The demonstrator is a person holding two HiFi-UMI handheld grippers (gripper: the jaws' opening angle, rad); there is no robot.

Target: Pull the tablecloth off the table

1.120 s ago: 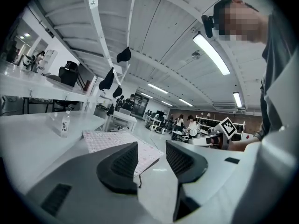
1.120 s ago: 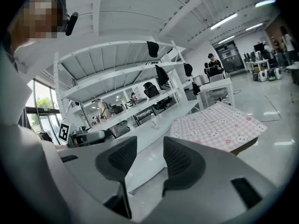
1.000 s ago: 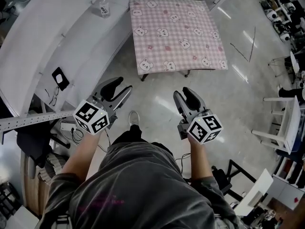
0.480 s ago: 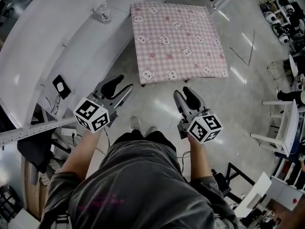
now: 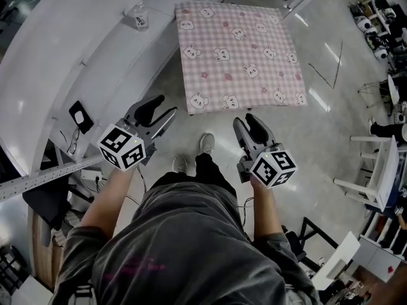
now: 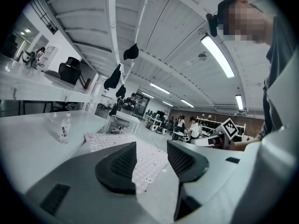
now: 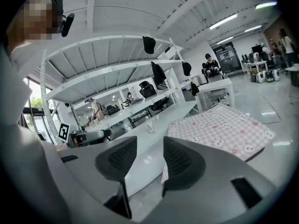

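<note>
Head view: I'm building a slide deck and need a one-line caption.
Standing short of the pink bear-print tablecloth, the person holds the left gripper and right gripper open and empty.

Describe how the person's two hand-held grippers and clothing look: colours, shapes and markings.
The left hand-held gripper and right hand-held gripper are alike: grey bodies, each with two rounded jaws bearing dark ribbed pads. Each carries a white cube printed with black square markers. The person wears a grey short-sleeved T-shirt with faint pink print.

Ceiling strips point(image 6: 217, 56) give bright even light (glare on floor point(image 5: 318, 100)); fisheye edges bend, perhaps slightly soft.
</note>
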